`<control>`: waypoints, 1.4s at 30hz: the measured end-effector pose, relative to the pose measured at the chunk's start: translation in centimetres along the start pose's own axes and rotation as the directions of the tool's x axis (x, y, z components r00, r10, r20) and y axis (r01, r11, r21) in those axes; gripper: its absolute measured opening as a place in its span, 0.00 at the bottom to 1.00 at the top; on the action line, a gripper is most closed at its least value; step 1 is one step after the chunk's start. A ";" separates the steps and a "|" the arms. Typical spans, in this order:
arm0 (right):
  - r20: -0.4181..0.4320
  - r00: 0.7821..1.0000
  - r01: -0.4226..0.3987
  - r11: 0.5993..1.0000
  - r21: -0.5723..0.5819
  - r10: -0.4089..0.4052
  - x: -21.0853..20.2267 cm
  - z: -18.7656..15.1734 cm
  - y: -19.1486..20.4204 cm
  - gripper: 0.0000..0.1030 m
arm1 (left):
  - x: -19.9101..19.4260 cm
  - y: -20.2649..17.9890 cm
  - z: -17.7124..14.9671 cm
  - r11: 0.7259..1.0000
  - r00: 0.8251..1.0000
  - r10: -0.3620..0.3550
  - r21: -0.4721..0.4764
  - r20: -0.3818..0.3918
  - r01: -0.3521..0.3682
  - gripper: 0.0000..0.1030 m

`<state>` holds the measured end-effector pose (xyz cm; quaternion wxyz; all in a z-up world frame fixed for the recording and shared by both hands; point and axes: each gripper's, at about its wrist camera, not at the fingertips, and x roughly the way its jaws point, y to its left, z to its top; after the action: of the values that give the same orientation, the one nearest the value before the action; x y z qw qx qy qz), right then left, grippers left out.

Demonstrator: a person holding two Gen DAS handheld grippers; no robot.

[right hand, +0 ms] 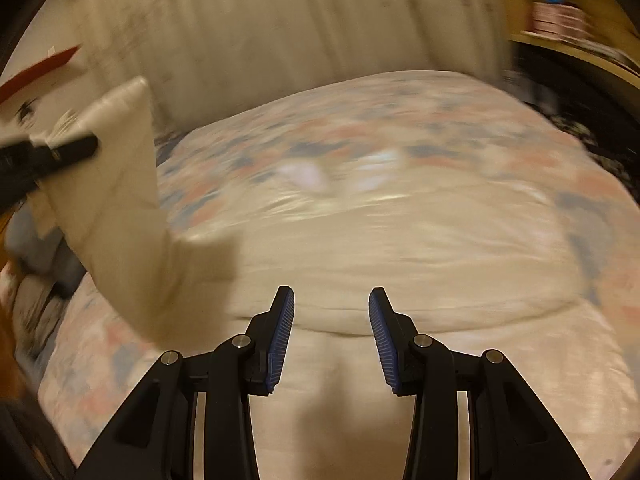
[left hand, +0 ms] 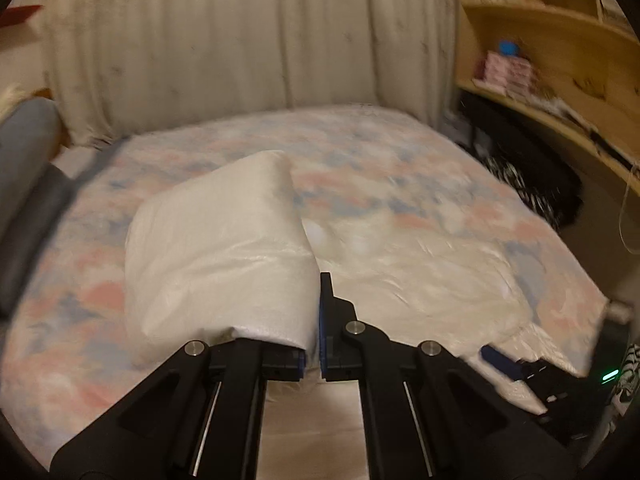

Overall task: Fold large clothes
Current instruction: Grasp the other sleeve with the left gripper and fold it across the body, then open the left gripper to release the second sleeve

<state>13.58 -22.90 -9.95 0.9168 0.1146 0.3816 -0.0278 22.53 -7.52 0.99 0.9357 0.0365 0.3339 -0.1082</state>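
On the bed [right hand: 460, 128], over its pink-and-blue patterned cover, lies the white garment [right hand: 400, 248], with one part lifted off the bed at the left. Left gripper [left hand: 314, 320]: jaws together, clamped on that raised fold, which drapes over its left finger. Right gripper [right hand: 332, 340]: jaws apart with nothing between them, positioned above the flat part of the garment.

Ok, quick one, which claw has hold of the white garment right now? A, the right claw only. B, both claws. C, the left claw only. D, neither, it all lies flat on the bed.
C: the left claw is closed on a fold of the white garment and lifts it, while the right claw stands open with nothing between its fingers.
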 end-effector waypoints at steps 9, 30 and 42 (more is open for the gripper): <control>-0.103 0.994 0.038 0.996 0.077 -0.030 0.9 -2.2 -9.6 0.44 | 12.1 -5.5 -7.9 0.992 0.952 -0.122 -0.017 -0.281 0.122 0.21; -0.061 0.993 -0.106 0.984 -0.145 0.098 1.4 1.2 2.0 0.72 | -1.4 8.1 -7.0 0.972 0.978 -0.029 -0.234 -0.205 -0.020 0.56; -0.117 0.993 -0.078 0.903 -0.423 0.031 6.4 0.9 14.1 0.76 | 0.2 13.6 -9.1 0.920 0.952 0.123 -0.328 -0.279 -0.215 0.57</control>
<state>20.70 -9.23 -11.17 0.8982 -0.0768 0.4236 0.0885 20.13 6.96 -6.27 0.8824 -0.0906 0.4599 0.0411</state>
